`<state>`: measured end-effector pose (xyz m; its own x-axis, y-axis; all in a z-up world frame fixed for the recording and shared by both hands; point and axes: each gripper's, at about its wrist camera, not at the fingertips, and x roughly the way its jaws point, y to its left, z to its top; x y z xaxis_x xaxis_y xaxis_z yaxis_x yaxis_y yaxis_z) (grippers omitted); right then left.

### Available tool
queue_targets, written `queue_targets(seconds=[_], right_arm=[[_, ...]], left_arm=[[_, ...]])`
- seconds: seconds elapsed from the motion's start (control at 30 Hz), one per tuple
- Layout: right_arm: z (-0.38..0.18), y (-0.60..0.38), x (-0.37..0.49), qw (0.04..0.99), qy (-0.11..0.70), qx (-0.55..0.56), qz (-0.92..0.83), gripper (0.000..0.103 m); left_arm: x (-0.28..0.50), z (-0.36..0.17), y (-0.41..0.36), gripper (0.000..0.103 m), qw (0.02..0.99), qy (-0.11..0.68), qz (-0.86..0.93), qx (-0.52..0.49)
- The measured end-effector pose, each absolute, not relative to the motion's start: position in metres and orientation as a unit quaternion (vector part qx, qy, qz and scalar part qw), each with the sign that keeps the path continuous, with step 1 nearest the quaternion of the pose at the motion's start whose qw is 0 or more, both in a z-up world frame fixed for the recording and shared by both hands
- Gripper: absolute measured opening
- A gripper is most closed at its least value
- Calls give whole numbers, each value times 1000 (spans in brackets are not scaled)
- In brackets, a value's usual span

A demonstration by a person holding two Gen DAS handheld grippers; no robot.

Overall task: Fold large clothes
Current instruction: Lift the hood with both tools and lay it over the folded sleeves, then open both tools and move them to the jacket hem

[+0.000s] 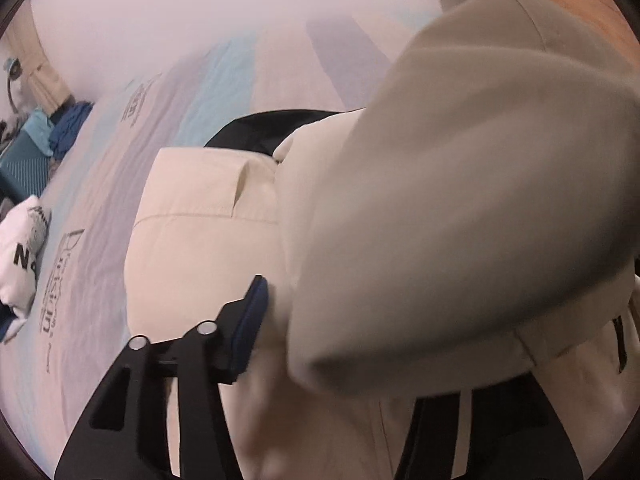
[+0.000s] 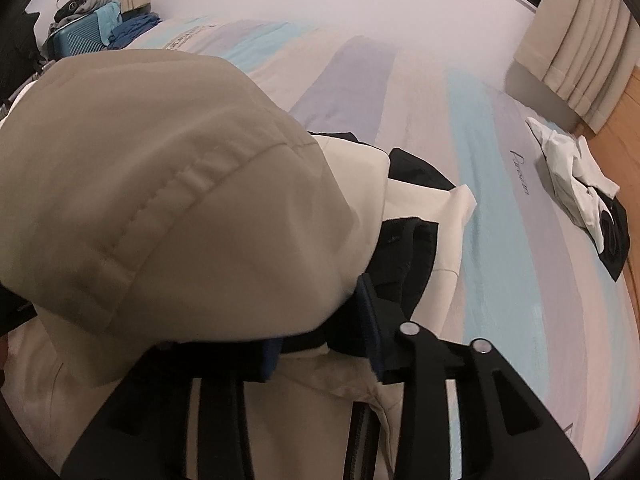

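A cream and black hooded jacket (image 1: 204,216) lies on the striped bed sheet (image 1: 100,184). Its beige hood (image 1: 472,200) is lifted and fills the right of the left wrist view, hiding my left gripper's right finger. The left finger (image 1: 248,332) with its blue pad presses against the cloth; my left gripper (image 1: 320,340) looks shut on the hood's edge. In the right wrist view the same hood (image 2: 160,184) fills the left. My right gripper (image 2: 320,344) has both blue-padded fingers (image 2: 372,320) around the hood's lower edge, over the jacket's cream body (image 2: 320,412).
A white printed garment (image 1: 24,256) lies at the sheet's left edge. A teal suitcase (image 2: 80,40) with blue clothes stands beyond the bed. A white and black garment (image 2: 588,196) lies at the bed's right side near a curtain (image 2: 580,56) and a wooden floor (image 2: 624,128).
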<state>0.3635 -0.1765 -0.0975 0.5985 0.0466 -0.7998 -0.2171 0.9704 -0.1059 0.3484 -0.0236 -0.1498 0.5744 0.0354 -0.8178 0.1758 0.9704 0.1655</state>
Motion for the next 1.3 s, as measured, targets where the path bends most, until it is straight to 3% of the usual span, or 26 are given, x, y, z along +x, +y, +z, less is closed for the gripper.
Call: queue_targets(seconds=[0.07, 0.13, 0.27, 0.73, 0.9, 1.3], right_arm=[[-95, -179, 361, 889, 443, -93, 75, 44], [-93, -181, 358, 890, 441, -91, 73, 52], [-91, -184, 352, 890, 441, -88, 70, 67], [-77, -192, 298, 876, 473, -77, 48, 81], [-76, -203, 276, 873, 481, -76, 41, 93], [-105, -241, 205, 844, 527, -77, 65, 94]], left_arm=[[346, -148, -17, 70, 879, 463, -34, 107], [344, -147, -8, 91, 880, 465, -20, 95], [342, -147, 7, 93, 875, 475, -15, 87], [292, -131, 21, 97, 853, 514, -27, 81], [271, -131, 35, 97, 844, 529, -24, 86], [177, -138, 85, 97, 810, 585, 0, 37]])
